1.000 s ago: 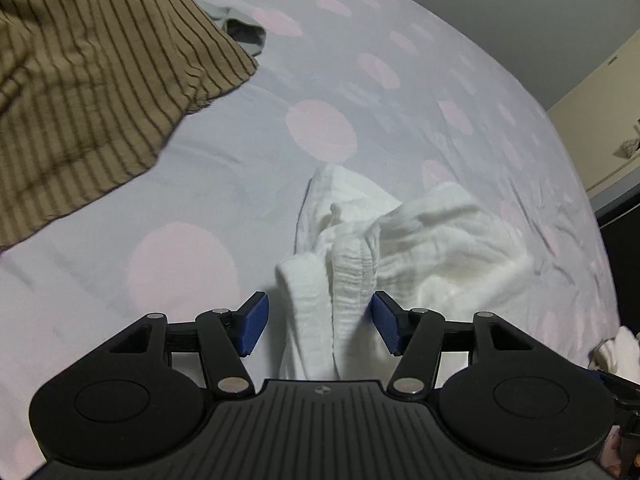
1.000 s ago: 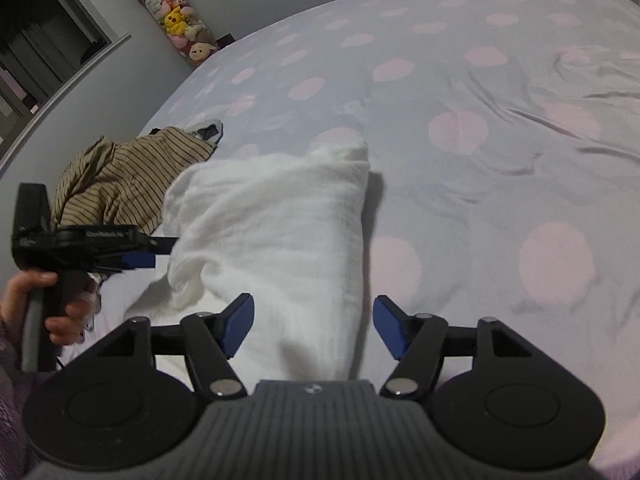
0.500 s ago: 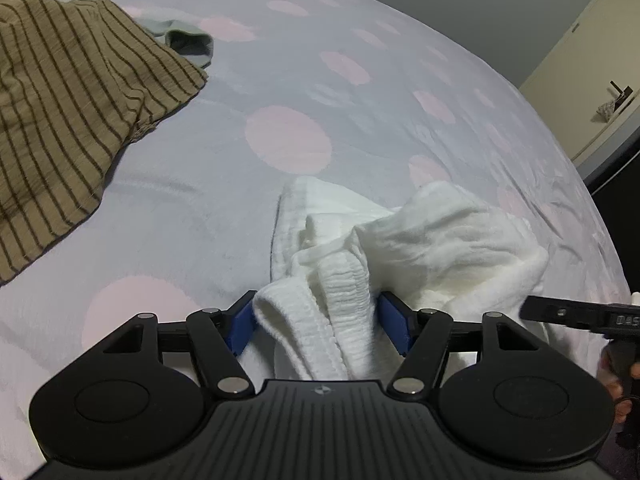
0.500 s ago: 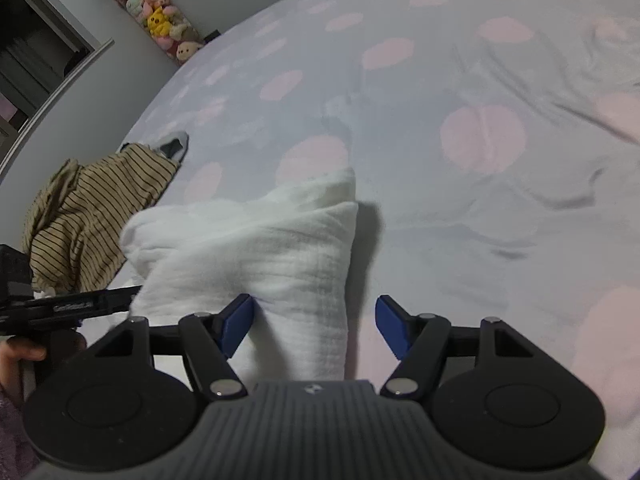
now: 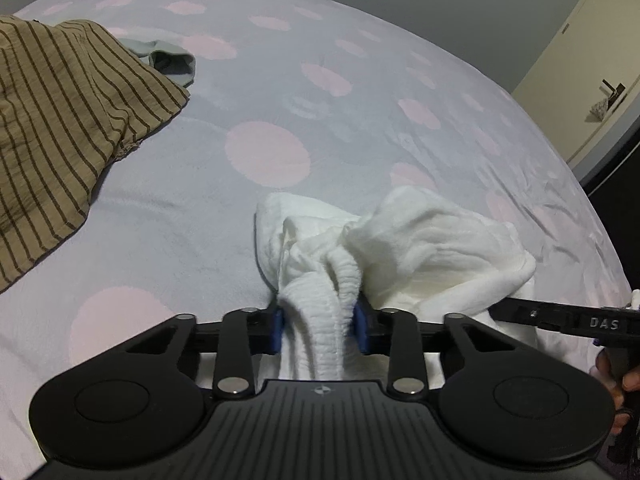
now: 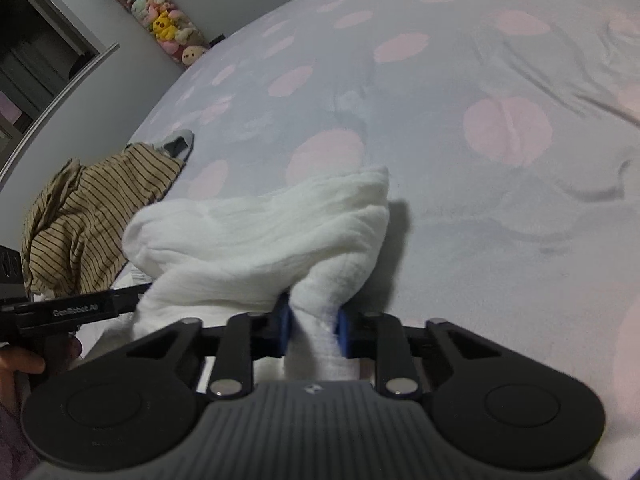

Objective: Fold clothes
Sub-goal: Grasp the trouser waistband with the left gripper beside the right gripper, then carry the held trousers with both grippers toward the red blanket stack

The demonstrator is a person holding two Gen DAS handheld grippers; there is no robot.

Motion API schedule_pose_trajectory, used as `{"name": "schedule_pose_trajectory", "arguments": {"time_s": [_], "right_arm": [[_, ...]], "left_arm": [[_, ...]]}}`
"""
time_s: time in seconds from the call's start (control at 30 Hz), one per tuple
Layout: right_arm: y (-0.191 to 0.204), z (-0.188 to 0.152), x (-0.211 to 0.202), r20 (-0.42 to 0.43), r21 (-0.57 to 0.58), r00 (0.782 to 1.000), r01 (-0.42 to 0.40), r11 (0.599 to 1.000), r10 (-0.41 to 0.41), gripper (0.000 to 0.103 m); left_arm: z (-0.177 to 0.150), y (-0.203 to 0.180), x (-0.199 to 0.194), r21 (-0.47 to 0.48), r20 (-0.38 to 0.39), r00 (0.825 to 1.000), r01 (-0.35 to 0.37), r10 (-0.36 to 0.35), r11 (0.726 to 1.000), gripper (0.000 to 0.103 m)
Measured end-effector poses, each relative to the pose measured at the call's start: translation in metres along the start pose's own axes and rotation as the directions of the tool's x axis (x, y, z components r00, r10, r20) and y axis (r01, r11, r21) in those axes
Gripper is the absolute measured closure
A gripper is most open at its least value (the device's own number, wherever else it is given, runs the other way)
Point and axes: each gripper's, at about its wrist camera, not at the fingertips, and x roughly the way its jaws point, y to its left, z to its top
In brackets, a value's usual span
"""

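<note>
A white crinkled garment (image 5: 420, 248) (image 6: 260, 232) lies bunched on the dotted bedsheet (image 5: 260, 156). My left gripper (image 5: 319, 330) is closing, its blue pads (image 5: 277, 330) pinching the gathered elastic edge at the garment's near left end. In the right wrist view my right gripper (image 6: 314, 332) is closing too, with its pads (image 6: 284, 330) squeezed on a fold at the garment's near right end. Each gripper shows in the other's view as a black bar at the side.
A brown striped shirt (image 5: 68, 120) (image 6: 92, 212) lies in a heap to the left, with a pale grey-green garment (image 5: 172, 60) beyond it. Stuffed toys (image 6: 160, 20) hang by the far wall. A hand (image 6: 20, 360) holds the left tool. A cupboard (image 5: 580, 60) stands right.
Both grippers came down onto the white garment and their jaws closed on its two near ends. The cloth between them has bunched up and lifted slightly.
</note>
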Motion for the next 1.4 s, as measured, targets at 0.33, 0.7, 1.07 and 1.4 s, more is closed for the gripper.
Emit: {"name": "schedule_pose_trajectory", "arguments": {"time_s": [0.33,0.7,1.07,1.4], "right_arm": [[0.034,-0.009,-0.088,0.197,-0.078,0.98,0.018,0.997,-0.002,0.083],[0.022,-0.036,-0.246,0.474,-0.07,0.878,0.121,0.99,-0.074,0.083],[-0.053,-0.084,-0.447,0.673,0.071,0.692,0.29,0.954,-0.26,0.083],[-0.115,-0.126,-0.589,0.655,0.142,0.599,0.502,0.853,-0.461,0.083]], "left_arm": [[0.001,-0.046,-0.069,0.043,0.19,0.981,0.027,-0.035,0.999,0.079],[0.021,-0.184,-0.134,0.283,0.318,0.923,0.126,-0.217,0.951,0.08],[0.005,-0.387,-0.154,0.498,0.224,0.842,0.334,-0.491,0.8,0.08],[-0.045,-0.524,-0.133,0.526,0.002,0.773,0.539,-0.634,0.658,0.08]]}}
